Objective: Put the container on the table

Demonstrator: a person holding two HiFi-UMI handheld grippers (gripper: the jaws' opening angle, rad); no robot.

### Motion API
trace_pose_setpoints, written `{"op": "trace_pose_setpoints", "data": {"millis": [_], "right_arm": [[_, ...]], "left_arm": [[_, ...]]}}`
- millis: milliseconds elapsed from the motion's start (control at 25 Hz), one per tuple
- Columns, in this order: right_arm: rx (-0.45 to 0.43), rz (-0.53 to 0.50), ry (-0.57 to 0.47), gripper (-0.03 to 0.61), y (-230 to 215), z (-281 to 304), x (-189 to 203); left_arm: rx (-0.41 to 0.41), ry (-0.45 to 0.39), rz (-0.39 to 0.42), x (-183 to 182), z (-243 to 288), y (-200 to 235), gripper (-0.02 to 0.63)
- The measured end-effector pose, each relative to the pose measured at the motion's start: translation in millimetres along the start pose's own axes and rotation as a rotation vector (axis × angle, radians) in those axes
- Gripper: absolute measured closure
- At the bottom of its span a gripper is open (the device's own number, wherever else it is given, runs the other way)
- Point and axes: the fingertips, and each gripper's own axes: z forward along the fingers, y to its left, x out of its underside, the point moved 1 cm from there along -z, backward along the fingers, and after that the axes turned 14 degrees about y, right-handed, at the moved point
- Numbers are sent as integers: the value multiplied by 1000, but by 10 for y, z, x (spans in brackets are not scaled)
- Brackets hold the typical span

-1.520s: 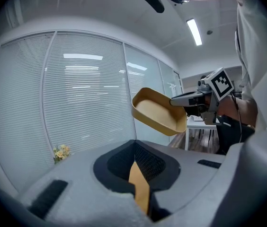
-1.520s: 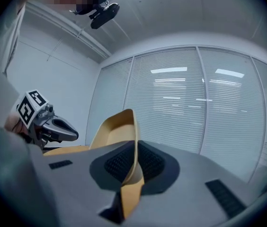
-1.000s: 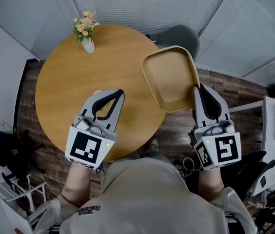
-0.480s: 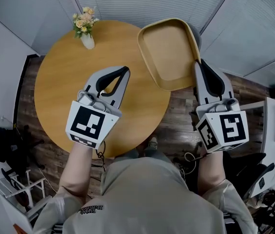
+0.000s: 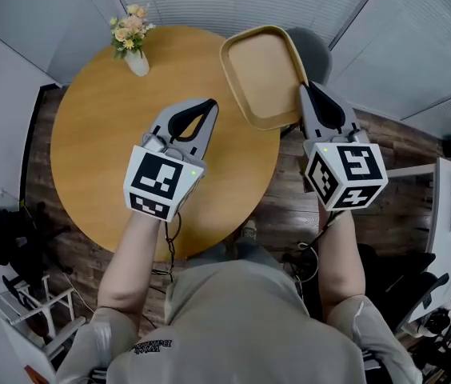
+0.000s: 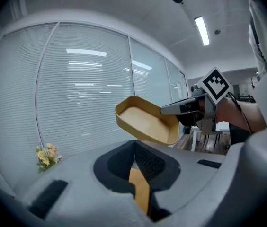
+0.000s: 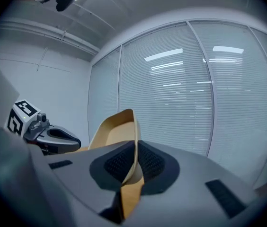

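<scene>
Sweatshirt cloth, grey-beige and soft, fills the bottom of the head view. The small print low on it is too fine to read.

Above it, the left gripper sits at frame centre over the table. Its grey tongs are pressed together with nothing between them. The left gripper view confirms this: the ribbed black pads meet at the tip, and only a tan sliver shows through the slit below.

The right gripper is at the centre right, pinching the near rim of the container. Its own view shows the thin tan wall clamped edge-on between dark textured pads.

Each marker cube bears black-and-white squares but no readable words.

The container is a shallow, rounded-rectangle tray, matt tan and empty. In the head view it overlaps the upper right edge of the round wood-grain table. Only the left gripper view shows it tilted, one long side higher.

At the upper left of the head view, a small white vase of pale flowers stands on the table. Dark plank flooring and slatted blinds lie beyond. A ceiling light strip shows only in the left gripper view.
</scene>
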Motion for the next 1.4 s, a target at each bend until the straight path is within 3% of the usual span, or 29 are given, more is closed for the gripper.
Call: {"op": "trace_pose_setpoints", "data": {"millis": [560,880,1400], "right_arm": [[-44,120,213,540,-207,1010,947],[-50,186,364,540,-272,1451,1738],[-60,265,507,540,-234,1856,2722]], "left_arm": [[42,160,-119,771,754,176,592],[79,236,-142,1122,1055,127,592],[164,384,-162,1899,1447,-161,592]]}}
